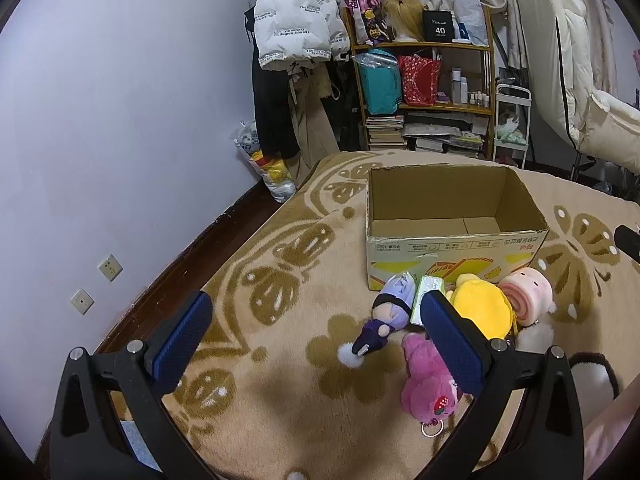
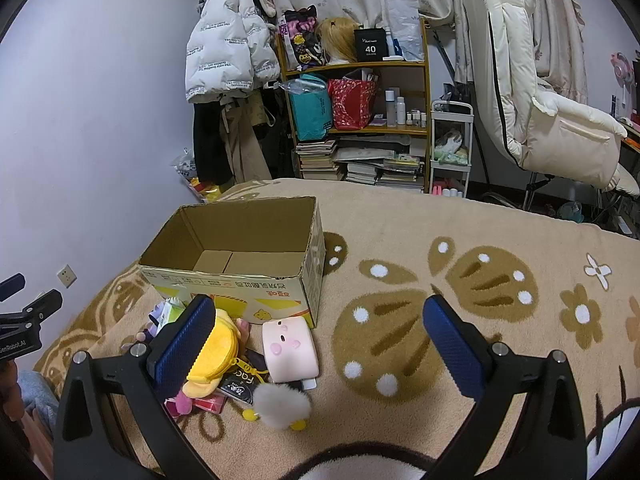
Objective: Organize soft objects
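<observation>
An open cardboard box (image 1: 456, 240) stands on the patterned blanket, with nothing showing inside it; it also shows in the right wrist view (image 2: 240, 280). Soft toys lie in front of it: a purple-haired doll (image 1: 384, 316), a magenta plush (image 1: 428, 384), a yellow plush (image 1: 480, 308) (image 2: 214, 348), a pink pig roll (image 1: 528, 292) (image 2: 290, 344), a green tissue pack (image 1: 428, 296) and a white fluffy pompom (image 2: 282, 404). My left gripper (image 1: 316, 340) is open and empty above the blanket, left of the toys. My right gripper (image 2: 316, 340) is open and empty above the pig roll.
The beige blanket (image 2: 440, 320) with brown flower patterns covers the bed. A wall (image 1: 100, 140) runs along the left. Beyond the bed stand a wooden shelf (image 1: 424, 80) with bags and books, hanging coats (image 1: 296, 20) and a cream chair (image 2: 540, 100).
</observation>
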The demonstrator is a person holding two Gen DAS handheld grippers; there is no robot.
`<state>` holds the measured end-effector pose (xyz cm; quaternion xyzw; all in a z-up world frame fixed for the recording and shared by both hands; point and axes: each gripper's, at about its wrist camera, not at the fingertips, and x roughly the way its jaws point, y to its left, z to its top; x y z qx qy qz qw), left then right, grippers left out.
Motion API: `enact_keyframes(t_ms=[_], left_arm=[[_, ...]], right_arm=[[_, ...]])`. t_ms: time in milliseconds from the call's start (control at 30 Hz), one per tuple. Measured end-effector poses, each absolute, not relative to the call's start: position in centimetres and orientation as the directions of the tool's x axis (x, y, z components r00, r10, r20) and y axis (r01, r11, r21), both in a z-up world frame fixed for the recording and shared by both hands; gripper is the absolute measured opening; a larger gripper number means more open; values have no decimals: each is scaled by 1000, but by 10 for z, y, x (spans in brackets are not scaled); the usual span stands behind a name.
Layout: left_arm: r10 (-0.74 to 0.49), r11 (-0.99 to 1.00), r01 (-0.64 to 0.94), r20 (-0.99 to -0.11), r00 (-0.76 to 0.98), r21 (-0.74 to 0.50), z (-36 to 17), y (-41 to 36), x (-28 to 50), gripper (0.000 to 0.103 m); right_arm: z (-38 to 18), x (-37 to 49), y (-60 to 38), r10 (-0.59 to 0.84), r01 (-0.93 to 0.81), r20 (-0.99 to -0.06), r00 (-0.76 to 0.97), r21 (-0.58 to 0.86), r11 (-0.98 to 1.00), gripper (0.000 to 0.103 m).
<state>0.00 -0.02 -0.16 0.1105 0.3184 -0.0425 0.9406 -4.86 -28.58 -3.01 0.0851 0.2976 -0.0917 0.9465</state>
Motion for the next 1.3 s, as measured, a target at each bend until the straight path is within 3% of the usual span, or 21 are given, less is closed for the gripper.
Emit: enact_keyframes(t_ms=[1300], left_arm=[[-1,970,149,-612,791,190,-4,0,0,103]], right_arm=[[-31,-48,-286,-121,224,-581,805,109,968,103]])
